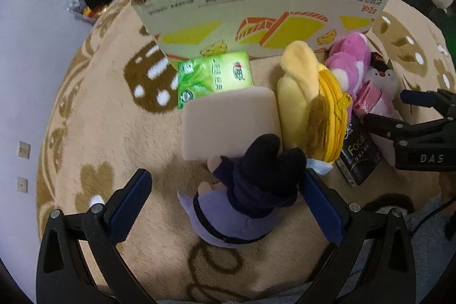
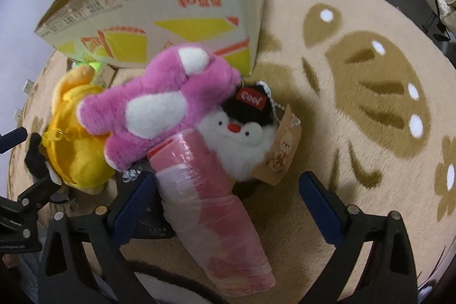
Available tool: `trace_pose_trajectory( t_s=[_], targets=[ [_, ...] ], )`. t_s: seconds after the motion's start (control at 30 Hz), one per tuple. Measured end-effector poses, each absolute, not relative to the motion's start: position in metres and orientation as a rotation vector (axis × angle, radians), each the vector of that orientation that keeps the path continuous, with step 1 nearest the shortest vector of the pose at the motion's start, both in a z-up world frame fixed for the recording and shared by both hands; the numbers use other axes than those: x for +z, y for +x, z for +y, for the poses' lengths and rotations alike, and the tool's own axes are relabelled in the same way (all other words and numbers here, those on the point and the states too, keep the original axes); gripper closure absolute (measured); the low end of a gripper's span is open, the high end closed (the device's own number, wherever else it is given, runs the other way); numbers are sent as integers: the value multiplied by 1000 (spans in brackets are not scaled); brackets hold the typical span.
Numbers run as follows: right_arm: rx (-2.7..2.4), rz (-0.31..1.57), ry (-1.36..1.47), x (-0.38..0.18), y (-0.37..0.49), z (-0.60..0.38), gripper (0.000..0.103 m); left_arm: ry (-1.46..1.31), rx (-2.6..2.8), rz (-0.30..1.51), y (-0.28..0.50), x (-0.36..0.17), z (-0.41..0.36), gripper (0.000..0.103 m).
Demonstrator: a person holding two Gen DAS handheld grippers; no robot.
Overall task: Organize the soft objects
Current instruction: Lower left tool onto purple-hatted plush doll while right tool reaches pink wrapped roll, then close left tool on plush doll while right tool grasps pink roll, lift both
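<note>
On a beige rug, a dark navy and purple plush doll [image 1: 250, 190] lies between the fingers of my open left gripper [image 1: 228, 204], not pinched. Beyond it sit a beige sponge block [image 1: 228, 121], a green tissue pack [image 1: 213, 76] and a yellow plush pouch [image 1: 310, 104]. My right gripper [image 2: 230, 207] is open around a pink plastic-wrapped pack [image 2: 216, 212]. Behind that pack lie a pink and white plush [image 2: 171, 99] and a penguin plush [image 2: 242, 138] with a paper tag. The open cardboard box [image 1: 256, 2] stands at the back.
A black tissue pack [image 1: 356, 150] lies right of the yellow pouch. The right gripper's frame [image 1: 421, 130] shows at the right edge of the left wrist view. The rug [image 2: 370, 104] spreads to the right of the box. Clothes and shelves stand beyond the rug.
</note>
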State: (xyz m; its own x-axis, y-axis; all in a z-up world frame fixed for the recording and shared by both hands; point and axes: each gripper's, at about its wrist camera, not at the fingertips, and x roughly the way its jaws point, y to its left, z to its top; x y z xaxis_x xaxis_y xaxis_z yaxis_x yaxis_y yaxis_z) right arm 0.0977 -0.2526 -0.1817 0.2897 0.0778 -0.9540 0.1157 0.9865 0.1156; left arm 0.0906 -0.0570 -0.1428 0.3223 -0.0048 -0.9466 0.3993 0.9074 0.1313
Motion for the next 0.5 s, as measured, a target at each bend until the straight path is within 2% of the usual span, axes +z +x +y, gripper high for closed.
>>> trace_pose_trajectory(
  t_s=[0.13, 0.17, 0.23, 0.37, 0.5],
  targets=[
    [-15, 1290, 189, -191, 98, -256, 3, 312, -264, 1243, 93, -144, -51, 2],
    [-7, 1297, 197, -197, 98, -256, 5, 301, -266, 1247, 94, -144, -50, 5],
    [-1, 1297, 200, -199, 98, -256, 9, 269, -282, 1261, 93, -145, -49, 17],
    [31, 1297, 222, -205, 97, -254, 25, 235, -326, 1272, 91, -145, -48, 36],
    [72, 1299, 248, -212, 96, -247, 41, 251, -330, 1257, 85, -142, -51, 40]
  ],
)
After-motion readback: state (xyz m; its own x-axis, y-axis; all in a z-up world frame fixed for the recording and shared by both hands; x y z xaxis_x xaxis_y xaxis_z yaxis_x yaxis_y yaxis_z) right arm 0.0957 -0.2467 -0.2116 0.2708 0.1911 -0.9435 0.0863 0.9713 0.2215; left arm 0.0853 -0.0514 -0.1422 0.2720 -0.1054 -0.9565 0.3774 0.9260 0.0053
